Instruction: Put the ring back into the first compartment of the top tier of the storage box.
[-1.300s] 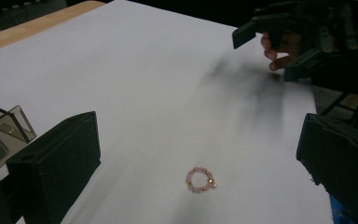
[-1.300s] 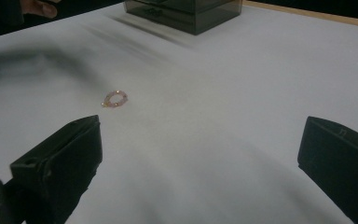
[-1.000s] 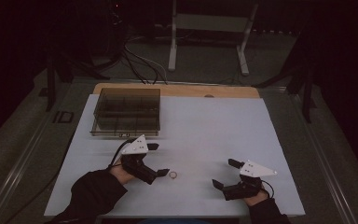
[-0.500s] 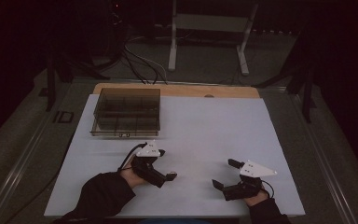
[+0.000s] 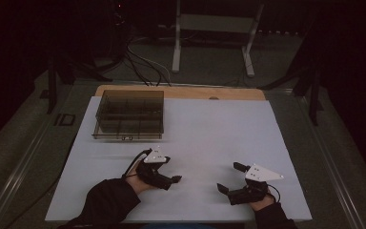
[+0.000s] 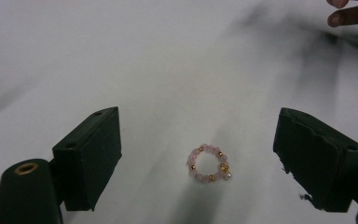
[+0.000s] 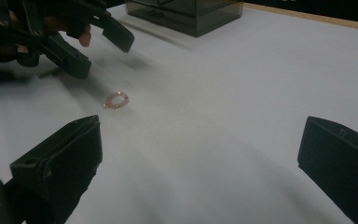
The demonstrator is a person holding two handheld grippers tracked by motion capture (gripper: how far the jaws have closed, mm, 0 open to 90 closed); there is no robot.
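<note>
Dark room, only the worktop (image 5: 209, 129) lit: a white sheet over a wooden board, cables and a stand behind it. A smoked, divided storage box (image 5: 129, 114) sits at the far left of the sheet, well apart from both hands.

Object in hand: a small bead ring (image 6: 208, 163), pink beads with a few gold ones, lying flat on the sheet. In the left gripper view it sits between the two jaws, nearer the right one in that view, touching neither. In the right gripper view the same ring (image 7: 116, 100) lies just below the tips of the other claw.

Left claw (image 5: 171, 180): jaws wide apart, nothing held, poised over the ring. Right claw (image 5: 229, 177): jaws likewise spread, empty, resting near the sheet's front right, well apart from the ring.

Step, as judged: approach for pick-up, grasp not yet made.

Next move calls for: lowering the left claw until the jaw tips meet the sheet, centring the ring, then closing gently. The ring is thin and flat, so it could slide or slip out under the jaws.
</note>
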